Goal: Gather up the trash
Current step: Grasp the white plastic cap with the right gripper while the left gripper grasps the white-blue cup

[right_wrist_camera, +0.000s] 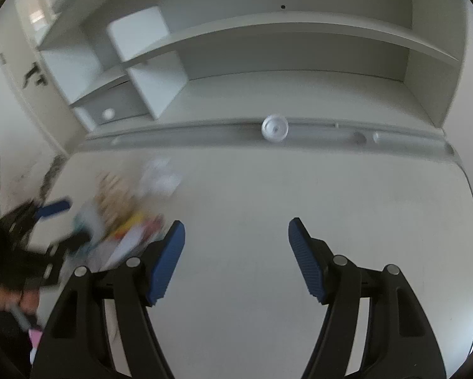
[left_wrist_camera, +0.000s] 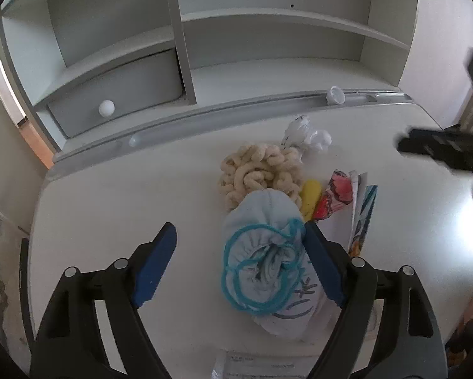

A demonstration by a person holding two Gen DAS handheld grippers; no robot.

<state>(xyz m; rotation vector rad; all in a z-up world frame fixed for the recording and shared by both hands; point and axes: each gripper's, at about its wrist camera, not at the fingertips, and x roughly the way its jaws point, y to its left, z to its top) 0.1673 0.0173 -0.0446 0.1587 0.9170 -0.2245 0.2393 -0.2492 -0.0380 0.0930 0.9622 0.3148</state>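
A heap of things lies mid-desk in the left wrist view: a light blue drawstring pouch (left_wrist_camera: pixel 268 252), a cream chunky-yarn bundle (left_wrist_camera: pixel 258 173), crumpled white paper (left_wrist_camera: pixel 306 135), a yellow piece (left_wrist_camera: pixel 310 195), a red and pink wrapper (left_wrist_camera: pixel 334 195) and a folded leaflet (left_wrist_camera: pixel 362 214). My left gripper (left_wrist_camera: pixel 239 230) is open around the pouch. Its right pad lies against the pouch and its left pad stands well off. My right gripper (right_wrist_camera: pixel 236 224) is open over bare desk, to the right of the blurred heap (right_wrist_camera: pixel 126 214). One blue finger (right_wrist_camera: pixel 55 207) of the left gripper shows there.
The white desk (left_wrist_camera: pixel 110 205) ends in a grooved back rail holding a white cap (right_wrist_camera: pixel 274 128). Behind it stands a shelf unit with a drawer and round knob (left_wrist_camera: pixel 106 108). A printed sheet (left_wrist_camera: pixel 252 363) lies at the near edge. A person's hand (right_wrist_camera: pixel 9 297) holds the left tool.
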